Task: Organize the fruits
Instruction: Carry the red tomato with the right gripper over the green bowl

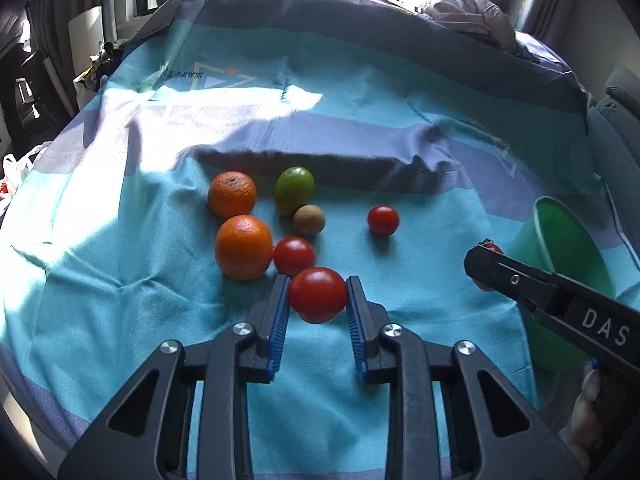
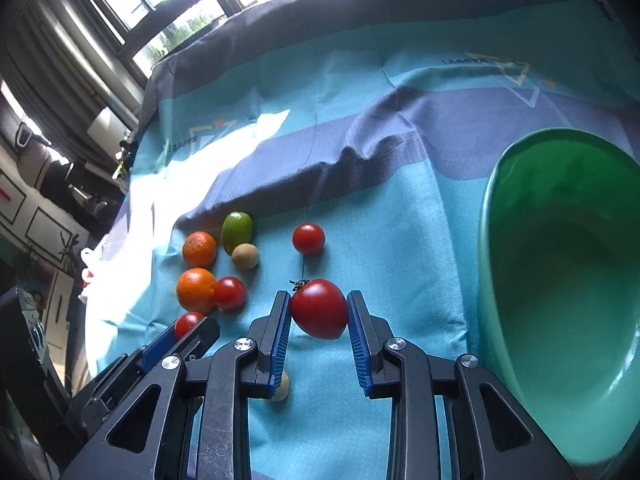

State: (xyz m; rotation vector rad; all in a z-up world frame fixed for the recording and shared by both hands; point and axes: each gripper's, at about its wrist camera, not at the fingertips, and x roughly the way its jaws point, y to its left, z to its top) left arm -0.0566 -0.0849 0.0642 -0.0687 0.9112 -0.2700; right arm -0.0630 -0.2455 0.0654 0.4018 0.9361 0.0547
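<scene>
From the left wrist camera, the left gripper [image 1: 317, 294] reaches forward low over the turquoise and purple cloth [image 1: 120, 280], its two blue-padded fingers [image 1: 280, 312] clamped on a round red tomato [image 1: 317, 294]. The tomato sits between the fingertips, touching both pads, and is round enough that no long axis shows. Just beyond it lies a second tomato [image 1: 294, 256], which touches the nearer orange [image 1: 243, 247]. The farther orange [image 1: 232, 194] lies behind that one. A green fruit [image 1: 294, 189], oval and tilted with its long axis running up to the right, rests against a brown kiwi [image 1: 309, 220]. A lone tomato [image 1: 383, 220] lies apart to the right. At the right edge the right gripper [image 1: 486, 266] comes in on a slant from the lower right, a person's hand [image 1: 588, 412] behind it, with a red tomato only partly showing at its tip. A green bowl [image 1: 560, 240] stands just behind it.

From the right wrist camera, the right gripper [image 2: 319, 308] points forward above the cloth, clenched on a tomato with a stem [image 2: 319, 309]. Its dried stem points up to the left, and its body narrows down to the right. The green bowl's rim [image 2: 486, 216] is near on the right. At lower left the left gripper [image 2: 192, 326] holds its own tomato. A small pale round thing [image 2: 282, 388] shows under the left finger; I cannot tell what it is.
</scene>
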